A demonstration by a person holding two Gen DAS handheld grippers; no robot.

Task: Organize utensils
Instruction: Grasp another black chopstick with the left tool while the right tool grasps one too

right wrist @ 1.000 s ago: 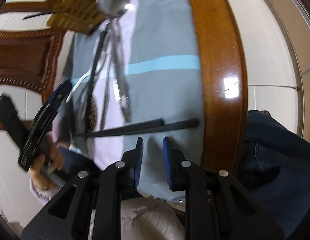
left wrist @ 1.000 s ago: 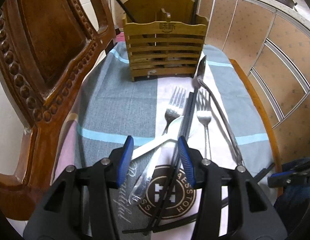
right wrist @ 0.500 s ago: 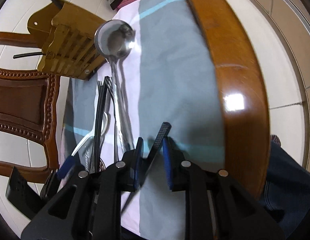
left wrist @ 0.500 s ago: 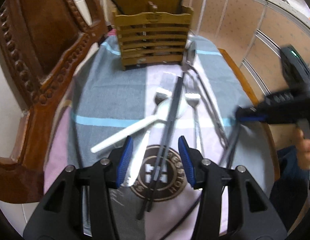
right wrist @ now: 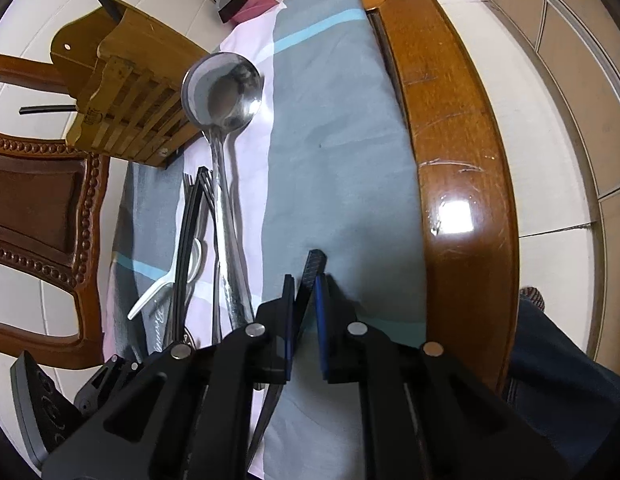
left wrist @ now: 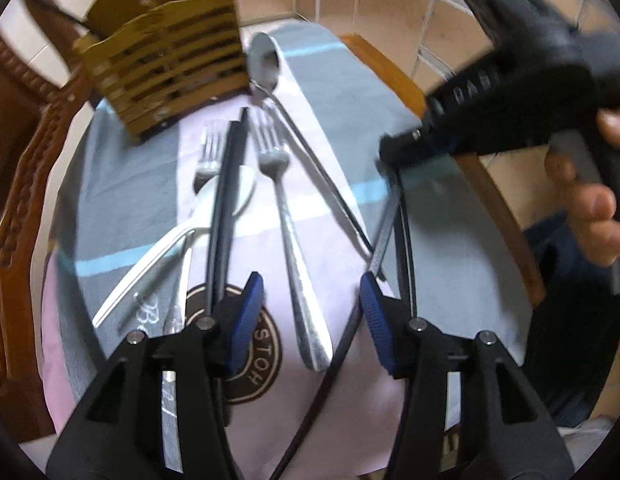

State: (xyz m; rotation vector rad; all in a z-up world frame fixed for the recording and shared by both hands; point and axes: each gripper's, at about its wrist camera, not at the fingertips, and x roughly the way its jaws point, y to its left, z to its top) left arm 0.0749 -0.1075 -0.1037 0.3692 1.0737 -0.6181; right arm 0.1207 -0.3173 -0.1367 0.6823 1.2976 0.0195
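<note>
Two forks (left wrist: 276,168), a ladle (right wrist: 222,92), a white spoon (left wrist: 226,196) and a pair of black chopsticks (left wrist: 226,200) lie on the cloth-covered desk (right wrist: 461,184) in front of the wooden utensil holder (left wrist: 170,72). Right hand-held gripper (right wrist: 302,292) has just been closing and is pinching one black chopstick (right wrist: 310,276), tip poking out past the blue pads. Left hand-held gripper (left wrist: 310,308) hangs released over a fork handle, jaws just eased wider.

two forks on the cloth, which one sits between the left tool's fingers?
The right-hand fork: its handle runs down into the gap of the open left tool. The other fork lies left of the black chopsticks, outside the fingers.
</note>
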